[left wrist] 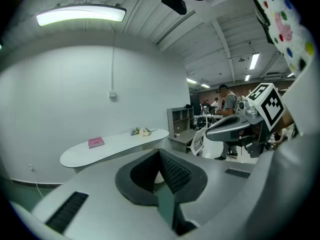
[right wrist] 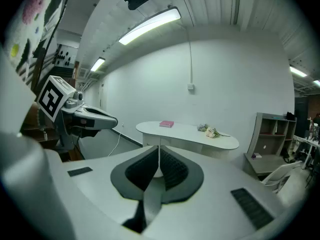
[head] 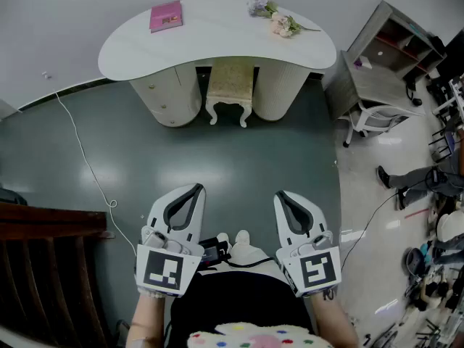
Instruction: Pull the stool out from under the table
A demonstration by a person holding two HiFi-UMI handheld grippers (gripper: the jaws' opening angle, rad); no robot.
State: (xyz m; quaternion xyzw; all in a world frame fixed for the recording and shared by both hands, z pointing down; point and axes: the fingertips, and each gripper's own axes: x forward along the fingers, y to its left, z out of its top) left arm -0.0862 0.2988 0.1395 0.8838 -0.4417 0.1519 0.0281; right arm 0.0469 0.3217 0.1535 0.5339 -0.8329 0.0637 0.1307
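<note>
Head view alone shows the stool (head: 230,82) tucked under the table (head: 217,35).

- Left gripper (head: 193,189): jaws fully together, nothing between them; pointed forward, tipped slightly below level.
- Right gripper (head: 283,195): jaws fully together, empty; same tilt, held beside the left gripper with a clear gap between the two.
- Left cube (head: 165,270) and right cube (head: 317,270): each at the rear of its gripper.
- Left forearm (head: 147,319) and right forearm (head: 335,323): one extends back from behind each cube.
</note>
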